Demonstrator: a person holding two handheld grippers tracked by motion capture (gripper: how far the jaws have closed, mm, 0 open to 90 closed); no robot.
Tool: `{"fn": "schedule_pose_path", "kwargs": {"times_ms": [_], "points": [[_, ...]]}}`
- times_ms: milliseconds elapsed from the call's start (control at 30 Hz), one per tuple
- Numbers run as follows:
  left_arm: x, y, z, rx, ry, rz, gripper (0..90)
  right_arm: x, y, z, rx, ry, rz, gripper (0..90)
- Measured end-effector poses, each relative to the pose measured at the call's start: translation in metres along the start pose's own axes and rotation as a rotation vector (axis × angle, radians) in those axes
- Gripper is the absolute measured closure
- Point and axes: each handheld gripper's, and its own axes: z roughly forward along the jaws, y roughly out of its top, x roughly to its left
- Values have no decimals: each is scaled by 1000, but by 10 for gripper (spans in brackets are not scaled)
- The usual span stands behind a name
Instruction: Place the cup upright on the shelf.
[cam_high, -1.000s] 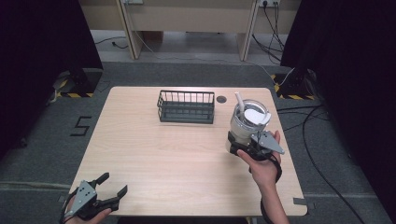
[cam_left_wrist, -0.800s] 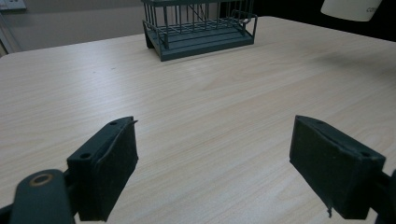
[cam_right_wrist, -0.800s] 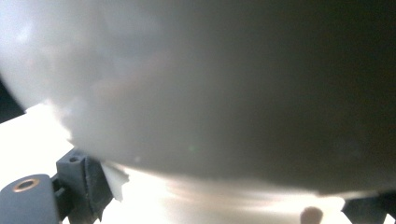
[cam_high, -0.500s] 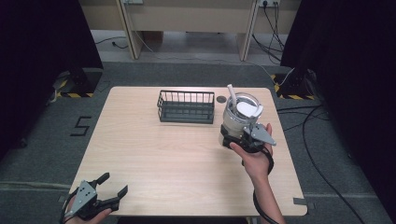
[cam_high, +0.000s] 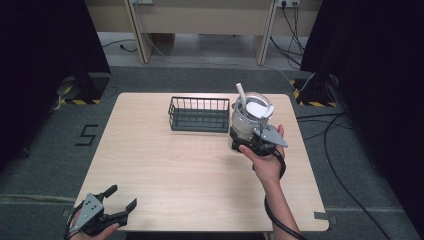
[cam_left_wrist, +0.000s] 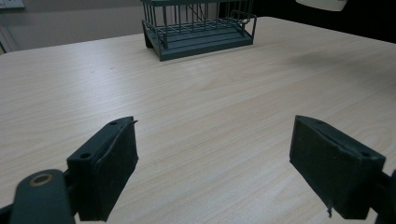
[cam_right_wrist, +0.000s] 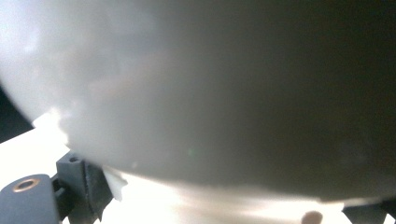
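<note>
the right gripper (cam_high: 248, 142) is holding a clear jar (cam_high: 248, 119) by its lower part, just above the wooden table (cam_high: 190, 165), close to the right end of the dark wire basket (cam_high: 199, 114). judging by this, the pick-up is done: the jar is looking lifted or at least firmly gripped, and what is left is carrying it on and setting it down, perhaps into or next to the basket, though the pictures are not settling which. inside the jar a white spoon-like thing (cam_high: 255, 107) is resting, its handle sticking up past the rim toward the basket side.

in the right gripper view the jar's pale, blurred wall (cam_right_wrist: 210, 93) is sitting right against the camera, bulging between the two jaws, whose dark tips are peeking out at the bottom corners. so the jaws are spread fairly wide but pressed onto the jar's sides, with the jar between them and slightly above them.

the left gripper (cam_high: 110, 207) is waiting at the near left corner of the table, well apart from the jar. its jaws are standing wide open with nothing between them; in the left gripper view the bare tabletop (cam_left_wrist: 201, 116) is lying between the pads, and the basket (cam_left_wrist: 198, 25) is standing far ahead.

whether the jar's base is touching the table is hard to tell from above.
</note>
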Motion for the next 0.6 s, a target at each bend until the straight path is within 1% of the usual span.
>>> {"fn": "schedule_pose_path", "kwargs": {"times_ms": [400,433,600], "points": [[1,0,0,-2,-3,0,145,4,10,16,-4,3,0,103],[1,0,0,-3,-4,0,145,5,11,17,-4,8,8,103],[1,0,-1,-3,-5,0,145,6,15,25,8,9,5,103]]}}
